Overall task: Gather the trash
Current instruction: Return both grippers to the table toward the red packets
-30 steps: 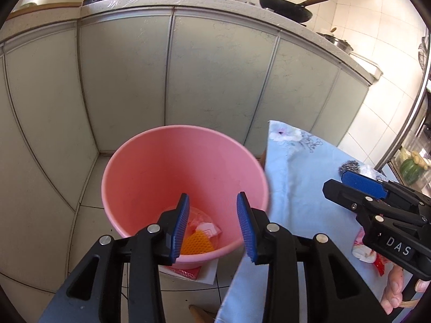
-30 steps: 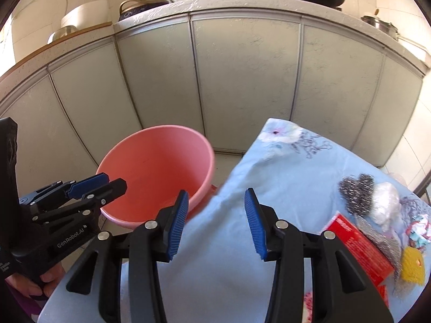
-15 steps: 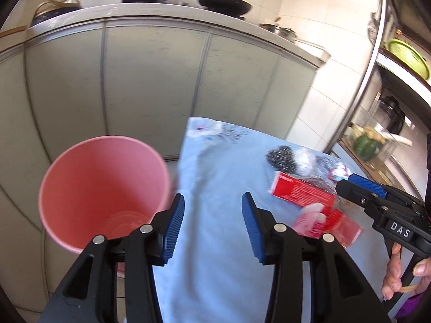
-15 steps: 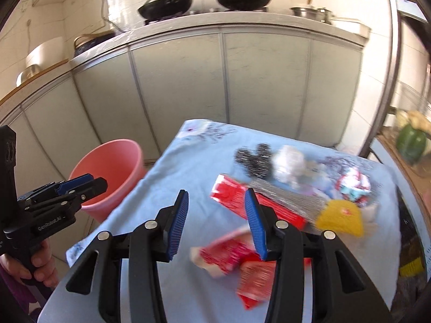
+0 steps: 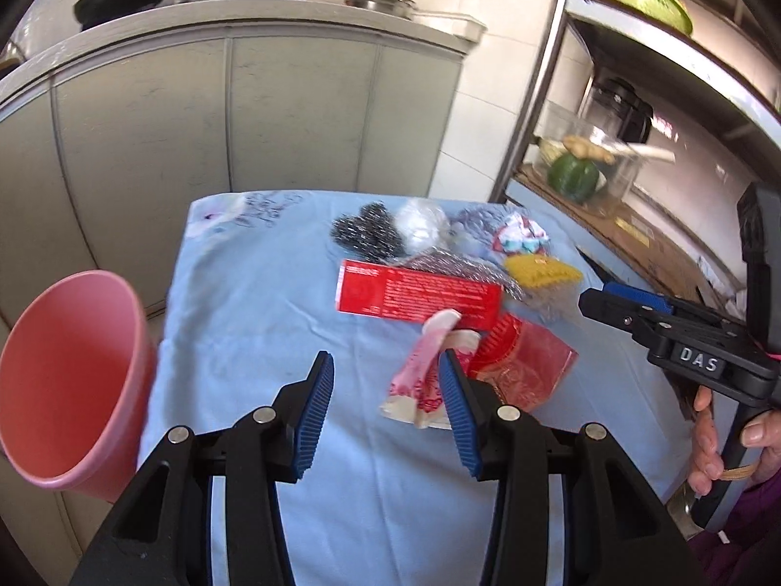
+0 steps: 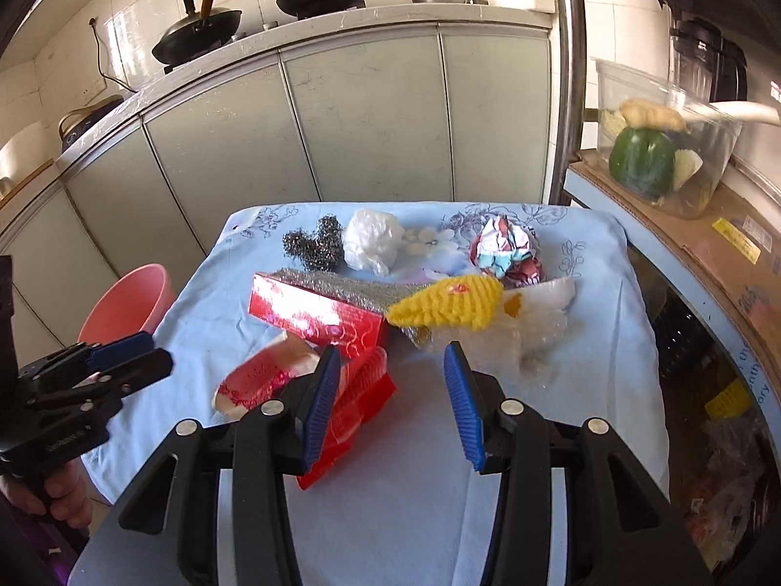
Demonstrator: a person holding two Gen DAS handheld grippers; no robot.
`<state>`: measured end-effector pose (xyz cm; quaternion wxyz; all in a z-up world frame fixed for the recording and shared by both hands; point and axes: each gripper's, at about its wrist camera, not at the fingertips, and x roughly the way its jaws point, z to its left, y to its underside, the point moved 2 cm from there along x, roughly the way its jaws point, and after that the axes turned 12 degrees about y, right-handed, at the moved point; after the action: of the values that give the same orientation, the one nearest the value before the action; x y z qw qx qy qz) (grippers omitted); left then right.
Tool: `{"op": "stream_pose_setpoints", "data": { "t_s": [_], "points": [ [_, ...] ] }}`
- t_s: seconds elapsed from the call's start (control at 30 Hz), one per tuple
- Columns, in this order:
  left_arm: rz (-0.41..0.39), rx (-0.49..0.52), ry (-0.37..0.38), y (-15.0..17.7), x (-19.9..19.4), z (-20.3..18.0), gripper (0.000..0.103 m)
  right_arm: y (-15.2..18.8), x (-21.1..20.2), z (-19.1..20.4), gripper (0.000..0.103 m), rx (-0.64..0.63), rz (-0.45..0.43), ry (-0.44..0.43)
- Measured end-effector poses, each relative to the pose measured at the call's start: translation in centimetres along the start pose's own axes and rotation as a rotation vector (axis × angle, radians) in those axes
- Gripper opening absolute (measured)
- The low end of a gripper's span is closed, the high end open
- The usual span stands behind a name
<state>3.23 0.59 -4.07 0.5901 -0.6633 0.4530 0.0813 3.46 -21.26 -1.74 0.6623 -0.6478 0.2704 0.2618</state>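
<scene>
Both grippers, left point(image 5: 386, 414) and right point(image 6: 390, 405), hang wide open and empty over the table point(image 6: 605, 351); the trash lies heaped at its centre, the bin point(image 5: 63, 386) off the edge at 9 o'clock. The pink wrapper point(image 5: 424, 376) overlaps the red packet point(image 5: 524, 366), so a low pinch may snag the cloth or drag both. A thin, limp wrapper could slip free on the way over.
</scene>
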Motion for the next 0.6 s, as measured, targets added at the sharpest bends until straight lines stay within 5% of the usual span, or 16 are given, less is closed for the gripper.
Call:
{"op": "stream_pose_setpoints", "data": {
  "t_s": [0.43, 0.53, 0.6],
  "points": [
    [0.102, 0.064, -0.073, 0.5, 4.9, -1.3, 0.038, 0.7, 0.1, 2.2, 0.045, -0.009, 0.062, -0.109],
    [0.112, 0.069, -0.085, 0.5, 5.4, -1.2, 0.033, 0.9, 0.4, 2.6, 0.045, -0.015, 0.076, -0.109],
    [0.126, 0.066, -0.094, 0.7, 5.8, -1.0, 0.02, 1.1, 0.8, 2.8, 0.045, -0.014, 0.098, -0.102]
  ]
}}
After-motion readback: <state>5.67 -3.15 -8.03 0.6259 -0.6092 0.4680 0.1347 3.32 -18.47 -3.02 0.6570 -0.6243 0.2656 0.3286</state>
